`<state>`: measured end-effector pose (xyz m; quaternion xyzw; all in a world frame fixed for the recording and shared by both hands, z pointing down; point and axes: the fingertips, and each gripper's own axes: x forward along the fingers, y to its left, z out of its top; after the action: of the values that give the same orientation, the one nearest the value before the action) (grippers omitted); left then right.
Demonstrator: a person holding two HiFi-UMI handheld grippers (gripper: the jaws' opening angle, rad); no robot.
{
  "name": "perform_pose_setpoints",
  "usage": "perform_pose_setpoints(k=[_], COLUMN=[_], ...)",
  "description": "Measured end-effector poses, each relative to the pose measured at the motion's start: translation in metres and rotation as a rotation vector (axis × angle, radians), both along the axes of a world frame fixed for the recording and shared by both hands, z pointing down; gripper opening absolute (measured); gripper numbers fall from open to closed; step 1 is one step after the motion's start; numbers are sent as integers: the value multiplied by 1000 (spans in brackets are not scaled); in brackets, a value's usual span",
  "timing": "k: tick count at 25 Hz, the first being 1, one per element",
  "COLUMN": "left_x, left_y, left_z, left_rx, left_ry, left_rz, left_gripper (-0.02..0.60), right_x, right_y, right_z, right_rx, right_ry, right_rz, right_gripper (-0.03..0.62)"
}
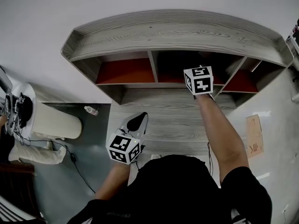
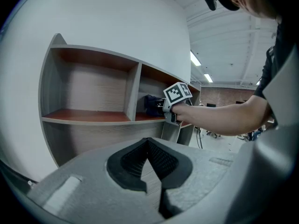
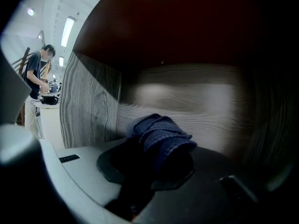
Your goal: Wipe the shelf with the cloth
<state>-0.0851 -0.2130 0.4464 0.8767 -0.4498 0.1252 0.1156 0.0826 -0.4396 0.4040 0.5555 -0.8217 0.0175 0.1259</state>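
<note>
My right claw (image 3: 150, 166) is clamped on the cloth (image 3: 161, 133), a dark blue wad bunched between the jaws and sticking out past their tips. It is inside the middle compartment of the shelf (image 1: 177, 31), just right of the divider (image 3: 88, 101) and near the back wall (image 3: 187, 94). It is too dim in there to tell whether the wad touches any board. My left claw (image 2: 149, 155) hangs low in front of the shelf, jaws together on nothing.

What worries me is that only a bunch of cloth is pinched, so a hard drag along a board may pull it free. The compartment is tight, and a wide sweep could knock the claw against the divider. A wad this small also wipes a narrow strip, so corners may be missed.
</note>
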Motion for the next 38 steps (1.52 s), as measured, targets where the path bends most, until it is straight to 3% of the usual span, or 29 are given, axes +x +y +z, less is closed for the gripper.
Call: perform_pose_setpoints(k=[19, 38], left_x=[32, 26], left_y=[-1, -2], left_z=[1, 0], left_rx=[0, 6], left_ry=[-4, 9], left_rz=[54, 86], left_gripper=[8, 8], right_x=[82, 111], right_y=[6, 7], right_z=[6, 7], right_rx=[-17, -28], right_ry=[-6, -18], right_rz=[152, 245], right_gripper=[92, 92])
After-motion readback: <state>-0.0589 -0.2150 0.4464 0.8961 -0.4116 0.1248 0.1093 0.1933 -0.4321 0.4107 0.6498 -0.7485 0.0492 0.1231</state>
